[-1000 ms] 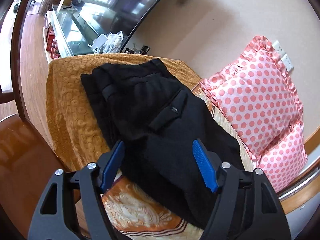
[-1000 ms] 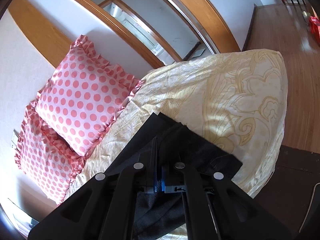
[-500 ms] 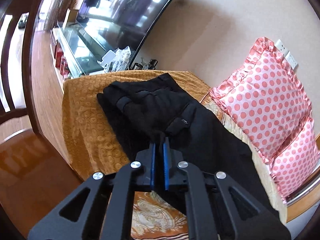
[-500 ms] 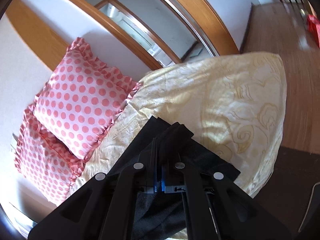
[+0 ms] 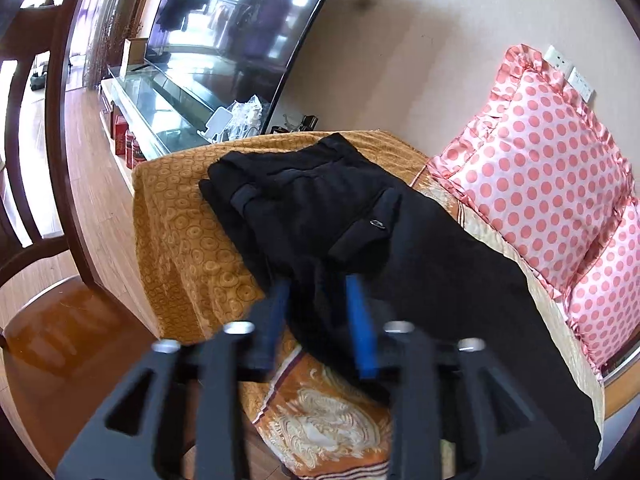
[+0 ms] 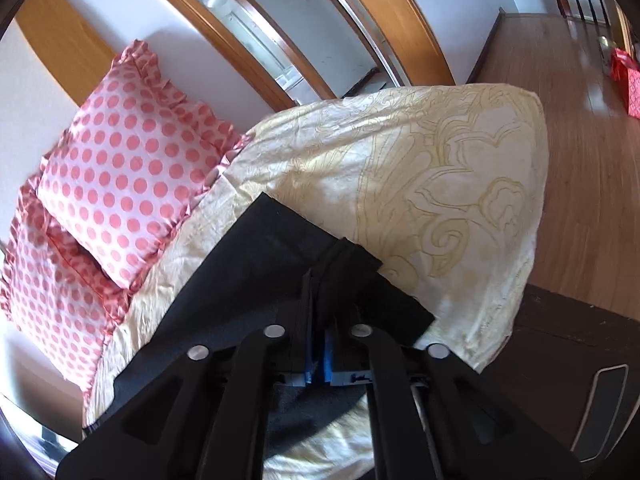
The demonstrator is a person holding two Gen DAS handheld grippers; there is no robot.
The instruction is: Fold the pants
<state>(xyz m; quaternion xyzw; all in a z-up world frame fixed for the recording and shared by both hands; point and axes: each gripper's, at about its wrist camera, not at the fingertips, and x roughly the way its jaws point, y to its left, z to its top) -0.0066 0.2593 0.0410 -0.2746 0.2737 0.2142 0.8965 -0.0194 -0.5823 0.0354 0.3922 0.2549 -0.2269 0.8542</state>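
Left gripper (image 5: pixel 318 300): jaws have just been opening, now spread partway w/ a clear gap between the blue pads (image 5: pixel 362 324). Black fabric of the pants (image 5: pixel 320 208) sits in that gap, but pads don't look pressed on it. Gripper itself is motion-blurred, so fine contact at the tips is hard to read.

Right gripper (image 6: pixel 320 308): jaws have just been opening a little; blue pads (image 6: pixel 328 354) stand near-parallel w/ only a thin slit between. A fold of pants (image 6: pixel 256 268) hem rises between the fingers; pads appear apart, cannot tell for sure whether cloth is pinched deeper in.

Pants: black, laid lengthwise on the bed. Waist end w/ a flap pocket + small metal button seen in left wrist view, lying on the orange ring-pattern blanket (image 5: pixel 176 216). Leg end seen in right wrist view, on the cream floral bedcover (image 6: pixel 440 168), hem corner near the bed's near edge.

Surroundings, left wrist view: two pink polka-dot pillows (image 5: pixel 544 168) w/ ruffled edges just beside the pants, against the wall; large dark TV screen (image 5: pixel 240 20) above a glass-top cabinet (image 5: pixel 156 104) behind the blanket end; wood floor (image 5: pixel 96 184) at left.

Right wrist view: same pillows (image 6: pixel 132 168) at left, touching bedcover edge; wood-framed doorway (image 6: pixel 280 40) behind; wood floor (image 6: pixel 580 160) at right; dark furniture top (image 6: pixel 580 360) bottom right beside the bed corner.
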